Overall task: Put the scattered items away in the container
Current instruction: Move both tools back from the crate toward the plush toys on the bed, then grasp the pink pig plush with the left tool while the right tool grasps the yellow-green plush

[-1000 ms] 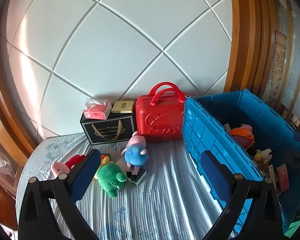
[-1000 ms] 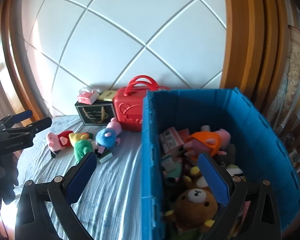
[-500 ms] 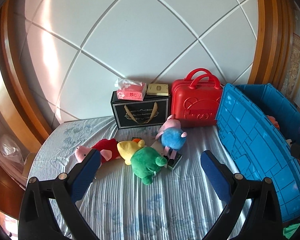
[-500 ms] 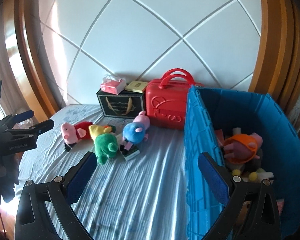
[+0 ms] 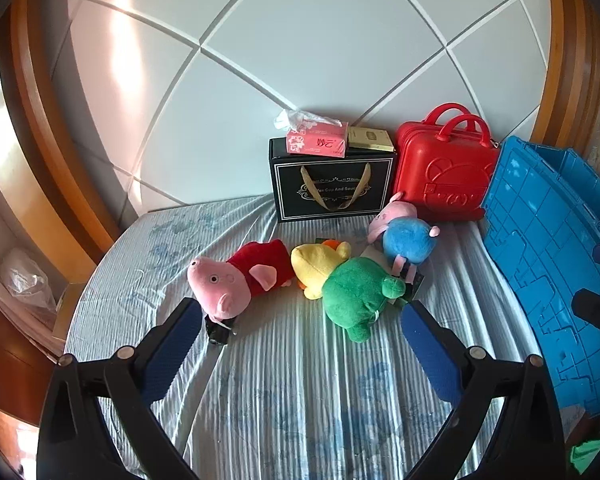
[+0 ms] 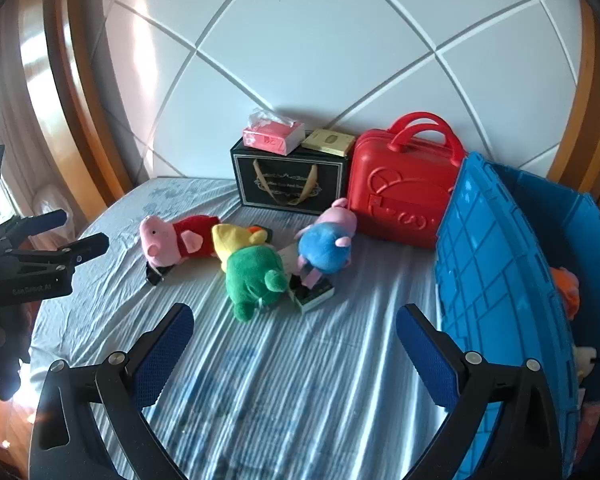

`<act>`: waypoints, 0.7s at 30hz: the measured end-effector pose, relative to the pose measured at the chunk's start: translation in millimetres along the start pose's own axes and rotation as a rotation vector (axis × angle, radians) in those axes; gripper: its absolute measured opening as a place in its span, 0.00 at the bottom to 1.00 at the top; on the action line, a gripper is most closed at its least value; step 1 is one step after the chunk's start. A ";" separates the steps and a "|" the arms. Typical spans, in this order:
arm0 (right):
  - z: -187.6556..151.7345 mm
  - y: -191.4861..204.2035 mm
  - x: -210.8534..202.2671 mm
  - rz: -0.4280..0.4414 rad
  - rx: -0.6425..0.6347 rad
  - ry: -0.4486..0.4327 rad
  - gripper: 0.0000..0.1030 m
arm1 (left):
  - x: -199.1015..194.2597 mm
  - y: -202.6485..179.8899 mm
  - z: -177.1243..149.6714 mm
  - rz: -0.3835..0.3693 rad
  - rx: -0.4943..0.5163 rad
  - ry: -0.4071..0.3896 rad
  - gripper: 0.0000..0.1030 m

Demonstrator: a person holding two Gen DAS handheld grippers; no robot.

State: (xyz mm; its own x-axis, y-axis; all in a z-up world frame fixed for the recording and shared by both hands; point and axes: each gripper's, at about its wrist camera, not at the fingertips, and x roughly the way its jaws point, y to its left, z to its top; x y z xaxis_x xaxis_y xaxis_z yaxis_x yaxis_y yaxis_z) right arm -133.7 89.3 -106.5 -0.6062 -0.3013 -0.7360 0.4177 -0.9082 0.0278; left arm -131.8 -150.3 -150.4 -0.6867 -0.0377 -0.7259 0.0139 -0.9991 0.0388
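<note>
Several plush toys lie together on the striped bed sheet: a pink pig in red [image 5: 240,278] [image 6: 172,240], a yellow one [image 5: 316,266] [image 6: 232,240], a green one [image 5: 356,296] [image 6: 254,276] and a pig in blue [image 5: 406,238] [image 6: 326,246]. A small dark box [image 6: 314,294] lies under the blue pig. The blue crate [image 5: 548,280] [image 6: 496,280] stands on the right with toys inside. My left gripper [image 5: 300,344] is open, just short of the pile. My right gripper [image 6: 294,344] is open and empty, near the green toy.
A black gift box [image 5: 332,188] with a pink tissue pack [image 5: 316,140] and a gold box [image 5: 370,138] on it stands at the padded headboard. A red case [image 5: 444,176] is beside the crate. The bed's left edge drops toward a wooden frame.
Both grippers swung left, away from the crate and toward the plush pile, and came closer to it. Both stayed open and empty.
</note>
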 end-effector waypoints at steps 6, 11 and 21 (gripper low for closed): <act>1.2 33.0 34.7 0.002 -0.034 0.021 1.00 | 22.0 28.1 -5.0 0.011 0.000 0.024 0.98; 0.3 55.8 73.0 -0.002 -0.068 0.060 1.00 | 53.9 50.6 -5.7 0.015 -0.010 0.051 0.98; 2.8 82.7 155.0 -0.002 -0.118 0.138 1.00 | 135.7 90.7 -8.5 0.036 0.013 0.124 0.98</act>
State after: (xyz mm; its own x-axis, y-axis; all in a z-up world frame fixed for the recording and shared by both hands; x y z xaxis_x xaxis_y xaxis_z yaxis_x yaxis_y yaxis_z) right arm -195.0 -33.3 -216.3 -0.5121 -0.2498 -0.8218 0.4980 -0.8659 -0.0471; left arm -217.6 -246.2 -251.1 -0.5911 -0.0765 -0.8030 0.0272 -0.9968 0.0749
